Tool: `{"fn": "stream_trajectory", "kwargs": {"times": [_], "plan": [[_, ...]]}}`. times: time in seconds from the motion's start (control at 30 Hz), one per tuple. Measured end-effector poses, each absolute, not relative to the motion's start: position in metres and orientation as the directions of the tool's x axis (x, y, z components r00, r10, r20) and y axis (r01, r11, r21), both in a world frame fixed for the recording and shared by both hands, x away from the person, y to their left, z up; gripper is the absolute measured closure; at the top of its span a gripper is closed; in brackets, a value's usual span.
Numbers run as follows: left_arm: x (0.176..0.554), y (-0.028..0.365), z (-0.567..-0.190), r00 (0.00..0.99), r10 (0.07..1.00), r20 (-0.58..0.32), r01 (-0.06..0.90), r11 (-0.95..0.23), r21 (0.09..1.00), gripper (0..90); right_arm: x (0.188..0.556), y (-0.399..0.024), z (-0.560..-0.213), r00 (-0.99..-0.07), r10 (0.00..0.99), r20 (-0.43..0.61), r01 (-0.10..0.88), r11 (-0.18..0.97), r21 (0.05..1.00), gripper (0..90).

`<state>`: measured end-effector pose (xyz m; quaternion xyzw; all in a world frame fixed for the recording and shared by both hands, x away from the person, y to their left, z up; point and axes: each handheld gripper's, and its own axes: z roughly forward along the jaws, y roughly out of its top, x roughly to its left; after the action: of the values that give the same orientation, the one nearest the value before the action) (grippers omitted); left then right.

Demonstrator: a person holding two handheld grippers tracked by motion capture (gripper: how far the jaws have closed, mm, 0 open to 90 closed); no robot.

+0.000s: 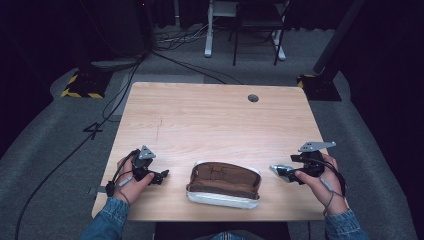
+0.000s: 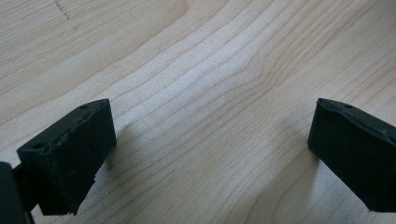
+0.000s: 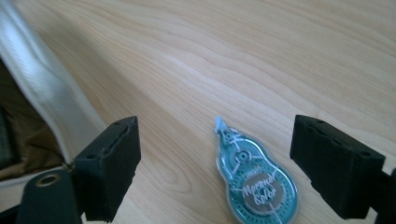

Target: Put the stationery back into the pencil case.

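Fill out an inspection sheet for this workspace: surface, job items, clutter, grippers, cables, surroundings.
Surface: wooden table, round hole near far edge.
Job items: open pencil case at the near edge, brown lining up; teal correction tape flat on the table, right of the case.
Clutter: nothing seen.
Grippers: left gripper open over bare wood; right gripper open, tape between the jaws, untouched.
Cables: black cables across the floor at left.
Surroundings: grey carpet, dark curtains, chair beyond the table.
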<state>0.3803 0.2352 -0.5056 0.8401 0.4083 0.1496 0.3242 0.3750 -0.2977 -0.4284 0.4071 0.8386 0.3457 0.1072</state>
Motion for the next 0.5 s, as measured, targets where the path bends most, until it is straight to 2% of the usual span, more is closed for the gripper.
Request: {"fn": "stream_trajectory", "kwargs": {"times": [0.1, 0.27, 0.5], "plan": [[0.380, 0.235, -0.506, 0.622, 0.783, -0.013, 0.588, -0.457, 0.667, 1.2, 0.380, -0.301, -0.437, -0.635, 0.770, 0.064, 0.620, 0.459, 0.636, 17.1], [0.380, 0.235, -0.506, 0.622, 0.783, -0.013, 0.589, -0.457, 0.667, 1.2, 0.382, -0.303, -0.443, -0.627, 0.777, 0.060, 0.637, 0.467, 0.613, 17.5], [0.381, 0.235, -0.505, 0.624, 0.781, -0.018, 0.592, -0.457, 0.664, 0.9, 0.385, -0.303, -0.455, -0.628, 0.778, 0.020, 0.667, 0.525, 0.529, 20.9]]}}
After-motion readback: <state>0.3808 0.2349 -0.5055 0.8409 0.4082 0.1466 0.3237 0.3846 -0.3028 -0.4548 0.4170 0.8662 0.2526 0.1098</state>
